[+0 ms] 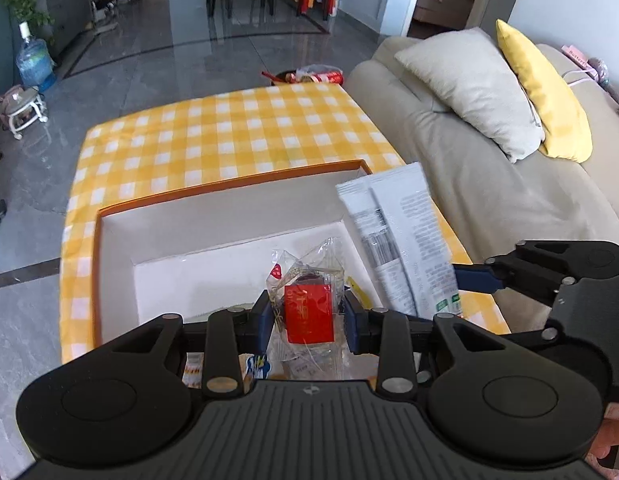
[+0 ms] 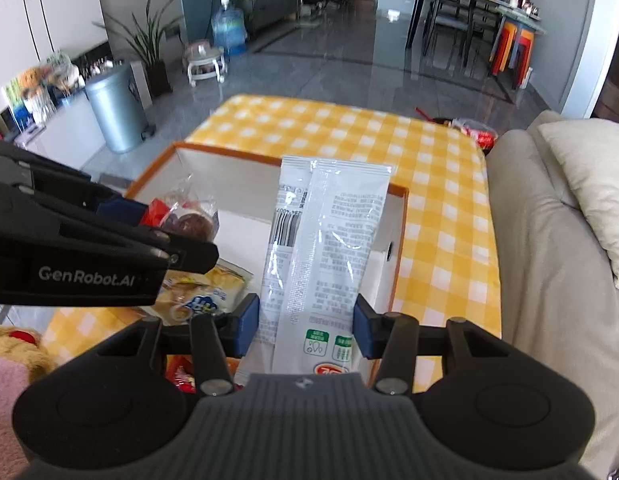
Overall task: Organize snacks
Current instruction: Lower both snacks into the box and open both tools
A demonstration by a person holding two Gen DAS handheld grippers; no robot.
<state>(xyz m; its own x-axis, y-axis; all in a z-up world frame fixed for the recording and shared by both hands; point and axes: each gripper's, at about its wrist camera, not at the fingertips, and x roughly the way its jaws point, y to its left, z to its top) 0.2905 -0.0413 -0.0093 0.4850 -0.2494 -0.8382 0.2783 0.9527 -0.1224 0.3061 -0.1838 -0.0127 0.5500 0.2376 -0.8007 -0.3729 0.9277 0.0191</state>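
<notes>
— On the yellow-and-white checked tablecloth [image 1: 229,128], what sits there?
— An orange-rimmed box [image 1: 109,216] with white walls. Beyond lies glossy grey floor [image 1: 157,56], a water jug [image 1: 34,62] at ten o'clock, a beige sofa [image 1: 489,184] at three o'clock with a pale cushion [image 1: 469,88] and a yellow one [image 1: 545,92].
— And the snacks?
— Over the box, the left gripper [image 1: 309,320] pinches a clear packet with a red label [image 1: 307,308]; the red characters are too blurred to read. The right gripper [image 2: 305,326] clamps a long white sachet [image 2: 325,248], barcode and fine print showing.
— Any readable writing?
— "GenRobot.AI" on the left gripper's side, seen from the right wrist at nine o'clock.
</notes>
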